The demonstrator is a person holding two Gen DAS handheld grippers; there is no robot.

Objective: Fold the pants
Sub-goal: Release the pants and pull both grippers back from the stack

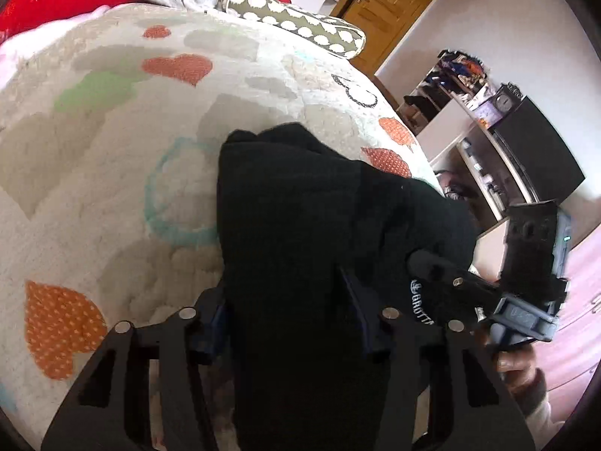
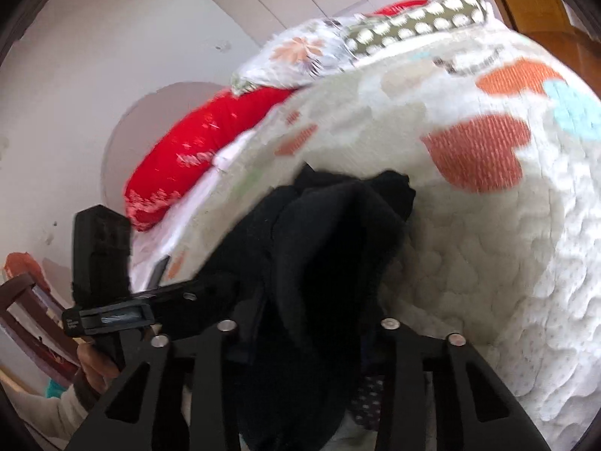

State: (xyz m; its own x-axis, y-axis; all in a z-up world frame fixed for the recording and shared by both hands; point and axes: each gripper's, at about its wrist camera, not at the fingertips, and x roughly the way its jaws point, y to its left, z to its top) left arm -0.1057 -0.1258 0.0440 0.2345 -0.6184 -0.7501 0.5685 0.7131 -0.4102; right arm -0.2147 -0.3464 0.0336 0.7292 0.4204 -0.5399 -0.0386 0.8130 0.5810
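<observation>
Draped over the bed (image 1: 94,195) near its right edge, the black pants (image 1: 300,225) are seen bunched into a thick dark bundle, their far end lying on the quilted cover and their near end raised toward both cameras. The cover is cream, printed with orange, green and grey hearts.

In the left wrist view the left gripper (image 1: 289,300) is shown with its two fingers set on either side of the fabric, which fills the whole gap between them; whether the cloth is actually pinched cannot be told. The right gripper (image 1: 443,274) is seen at the right of that view, its fingertips buried in the edge of the pants beside a small white printed logo (only partly legible).

In the right wrist view the pants (image 2: 330,244) are likewise seen running up between the right gripper's fingers (image 2: 304,338), and the left gripper (image 2: 210,293) enters from the left, its tip sunk in the cloth. A firm grip cannot be confirmed there either.

At the head of the bed a red pillow (image 2: 203,150), a floral pillow (image 2: 296,56) and a dotted olive bolster (image 1: 300,15) are seen.
</observation>
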